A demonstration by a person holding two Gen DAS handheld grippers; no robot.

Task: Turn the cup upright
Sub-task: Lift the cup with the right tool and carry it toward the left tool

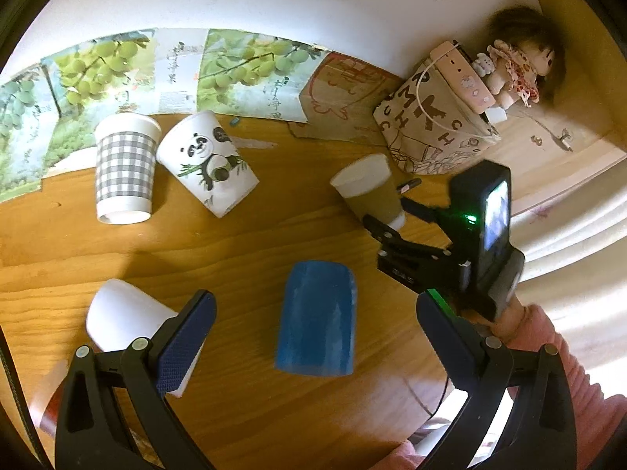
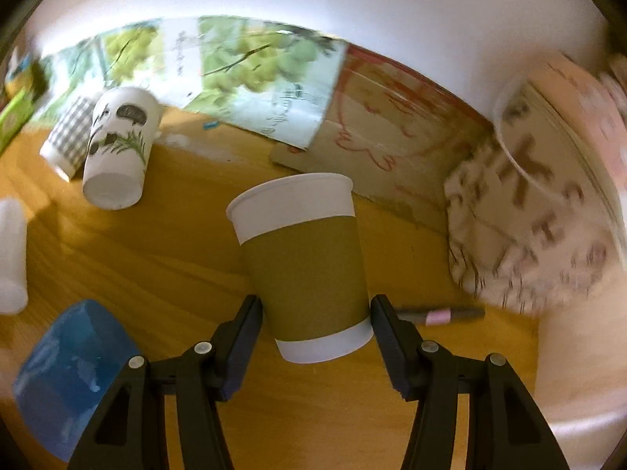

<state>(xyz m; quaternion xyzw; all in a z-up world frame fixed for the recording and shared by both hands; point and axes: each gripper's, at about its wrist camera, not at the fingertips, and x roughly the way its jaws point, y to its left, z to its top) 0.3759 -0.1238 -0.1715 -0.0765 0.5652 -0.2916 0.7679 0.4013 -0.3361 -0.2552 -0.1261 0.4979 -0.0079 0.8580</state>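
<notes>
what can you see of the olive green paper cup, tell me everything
The olive green paper cup looks like paper: white body, white rolled rim, matte olive sleeve around the middle, white band at the base. It leans with its mouth up and away over the wooden table, its lower part between the fingers of the right hand-held gripper. Small gaps show beside both fingers, so contact is unclear. Its inside is hidden.

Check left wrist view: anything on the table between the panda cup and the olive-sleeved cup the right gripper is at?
Only bare wood: the table between the panda cup and the olive-sleeved cup holds nothing. The right wrist view agrees.
</notes>
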